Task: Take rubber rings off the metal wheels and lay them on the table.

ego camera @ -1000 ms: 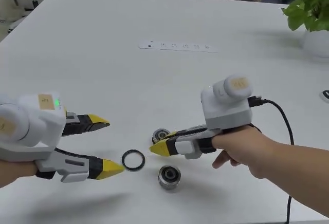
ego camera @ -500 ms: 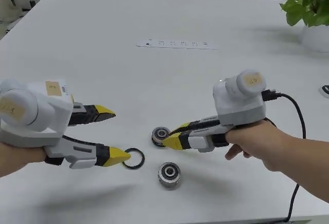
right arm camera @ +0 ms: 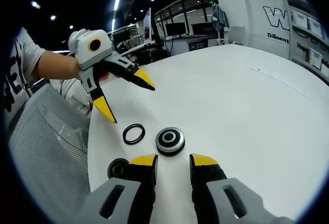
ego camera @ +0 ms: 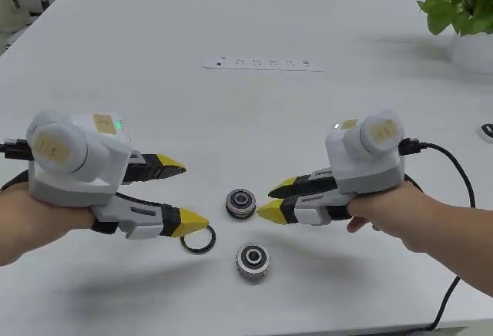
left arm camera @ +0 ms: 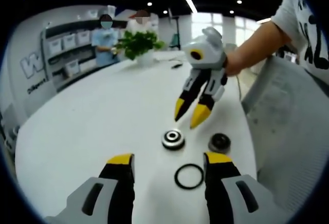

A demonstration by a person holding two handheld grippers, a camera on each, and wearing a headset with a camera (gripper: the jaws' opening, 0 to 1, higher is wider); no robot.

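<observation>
Two metal wheels sit toward the near edge of the table: the farther wheel and the nearer wheel. One loose rubber ring lies just left of them. There are two grippers, the left gripper and the right gripper. One power strip lies toward the far edge, and one potted plant stands at the far right corner

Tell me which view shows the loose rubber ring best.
Left gripper view: the rubber ring lies whole and largest, just ahead of the jaws. In the head view the left gripper overlaps its edge; the right gripper view shows it whole but smaller.
</observation>
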